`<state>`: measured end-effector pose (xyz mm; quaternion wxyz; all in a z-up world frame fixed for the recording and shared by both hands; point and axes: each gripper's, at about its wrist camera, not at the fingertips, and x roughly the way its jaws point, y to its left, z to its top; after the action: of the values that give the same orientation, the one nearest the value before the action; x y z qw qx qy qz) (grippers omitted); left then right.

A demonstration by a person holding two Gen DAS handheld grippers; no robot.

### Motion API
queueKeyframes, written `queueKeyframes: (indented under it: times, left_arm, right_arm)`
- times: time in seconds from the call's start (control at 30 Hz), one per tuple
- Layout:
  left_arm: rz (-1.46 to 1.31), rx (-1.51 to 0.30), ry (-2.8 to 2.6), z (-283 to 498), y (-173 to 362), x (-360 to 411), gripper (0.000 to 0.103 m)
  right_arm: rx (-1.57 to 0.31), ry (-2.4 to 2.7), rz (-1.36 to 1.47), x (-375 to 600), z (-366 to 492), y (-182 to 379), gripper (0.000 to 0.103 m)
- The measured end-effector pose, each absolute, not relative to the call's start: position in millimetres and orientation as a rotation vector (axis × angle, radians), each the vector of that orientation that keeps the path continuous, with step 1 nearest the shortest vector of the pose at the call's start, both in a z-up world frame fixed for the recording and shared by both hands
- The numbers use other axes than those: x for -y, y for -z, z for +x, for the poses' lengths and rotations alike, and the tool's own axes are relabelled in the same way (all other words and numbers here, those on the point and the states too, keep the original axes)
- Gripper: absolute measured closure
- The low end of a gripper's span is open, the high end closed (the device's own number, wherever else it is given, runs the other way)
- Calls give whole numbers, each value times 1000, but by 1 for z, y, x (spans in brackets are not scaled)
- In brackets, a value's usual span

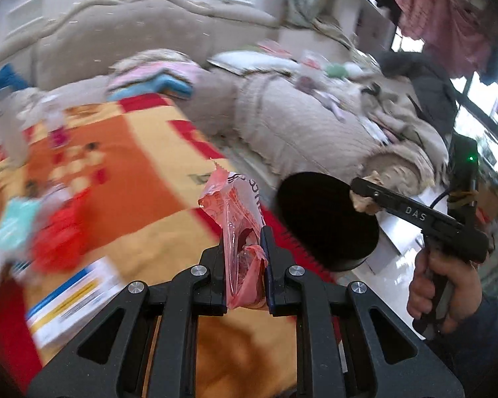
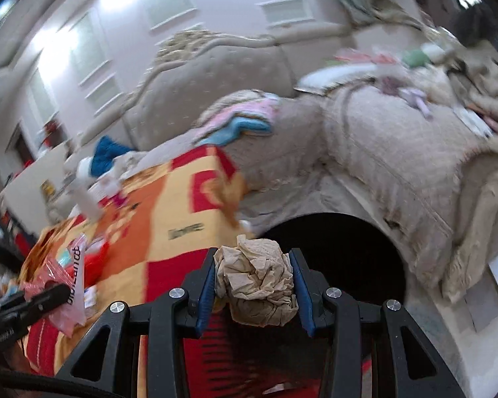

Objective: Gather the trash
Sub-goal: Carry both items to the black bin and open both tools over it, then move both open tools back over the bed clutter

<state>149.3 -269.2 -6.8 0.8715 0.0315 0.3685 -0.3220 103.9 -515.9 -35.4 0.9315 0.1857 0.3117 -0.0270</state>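
While both loads head binward | left gripper [image 1: 244, 258] pinches pink wrapper [image 1: 235, 212], centre frame | right gripper [image 2: 254, 285] clamps crumpled tissue [image 2: 257, 285] just before black bin [image 2: 342, 248], lower centre-right.

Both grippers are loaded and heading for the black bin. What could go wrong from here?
1. The pink wrapper is pinched only at its lower end in the left gripper; most of it sticks up loose, so it may slip out on the way.
2. The paper wad bulges past the right gripper; it could snag on release.
3. The bin sits tight against the table edge and sofa, so a drop could miss.
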Motion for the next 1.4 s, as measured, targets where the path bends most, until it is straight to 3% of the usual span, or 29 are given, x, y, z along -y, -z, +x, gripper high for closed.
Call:
queueKeyframes:
  times: [0.37, 0.47, 0.57, 0.63, 0.7, 1.3, 1.4]
  left_arm:
    - [162, -824, 820, 206, 38, 391, 89]
    - [161, -856, 833, 214, 49, 403, 87]
    - [146, -889, 833, 217, 58, 408, 73]
    - [145, -890, 822, 215, 59, 406, 53]
    - [122, -881, 829, 213, 57, 401, 45]
    - [-1, -888, 837, 216, 37, 377, 43]
    - [-3, -938, 847, 221, 47, 390, 32]
  right_arm:
    - [-688, 175, 489, 571, 123, 62, 62]
    - [-694, 194, 525, 578, 126, 66, 46]
    - [-675, 194, 580, 583, 124, 67, 45]
    - [-667, 199, 596, 585, 124, 67, 45]
    - [-661, 218, 600, 586, 123, 66, 44]
    - [-567, 250, 579, 565, 115, 42, 44]
    - [-564, 270, 585, 570, 113, 44, 44]
